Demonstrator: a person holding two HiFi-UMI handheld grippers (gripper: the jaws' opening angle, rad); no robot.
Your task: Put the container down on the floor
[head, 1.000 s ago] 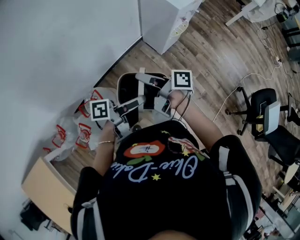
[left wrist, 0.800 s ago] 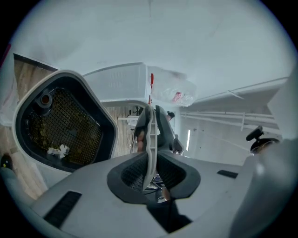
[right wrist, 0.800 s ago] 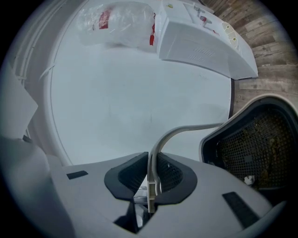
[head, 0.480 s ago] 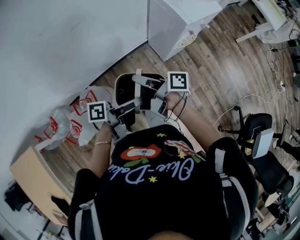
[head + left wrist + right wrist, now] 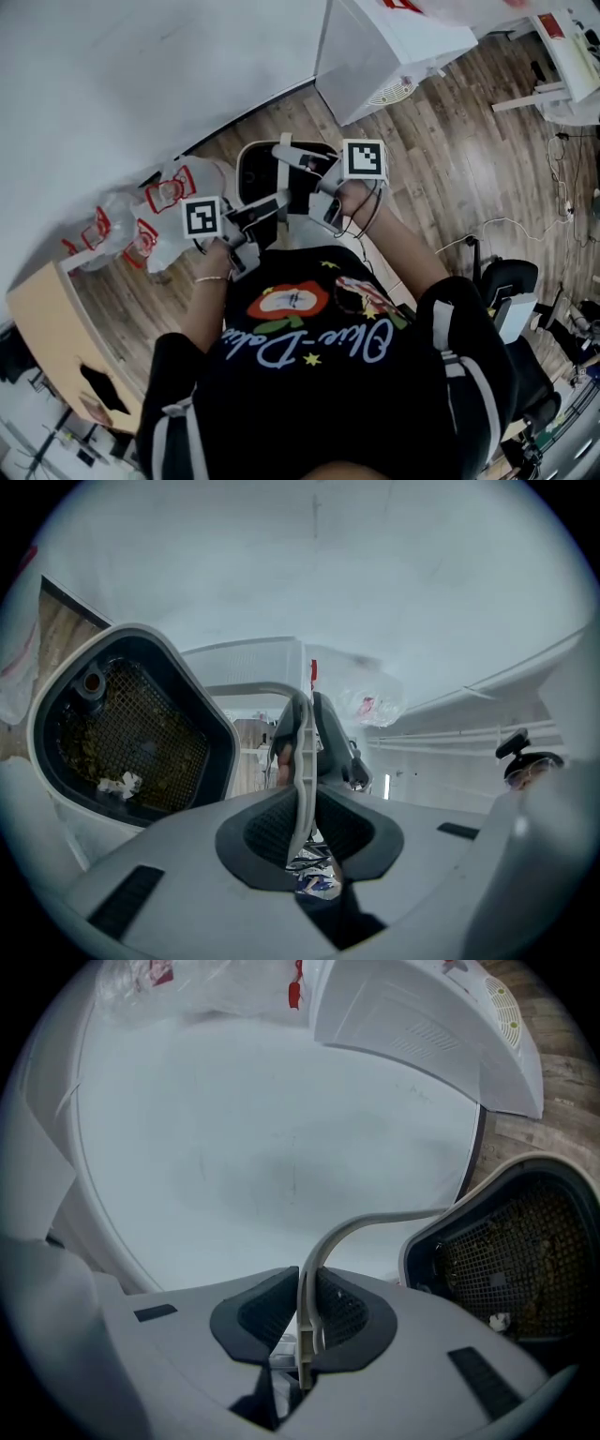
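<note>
Two grippers carry one load: the left gripper (image 5: 266, 208) is clamped on a thin white handle (image 5: 301, 752) of the container (image 5: 246, 157), and the right gripper (image 5: 285, 156) pinches a curved white handle (image 5: 375, 1222) of that same container, with the pads pressed tight to the plastic in both gripper views. Seen from the head view, the white container with its dark mesh inside sits at 12 o'clock from the person's chest, over the wooden floor (image 5: 450, 141) by the wall (image 5: 141, 66); whether its base touches the boards cannot be told. Red-printed plastic bags (image 5: 159, 211) lie at 9 o'clock from it and a white cabinet (image 5: 394, 47) stands at 1 o'clock.
</note>
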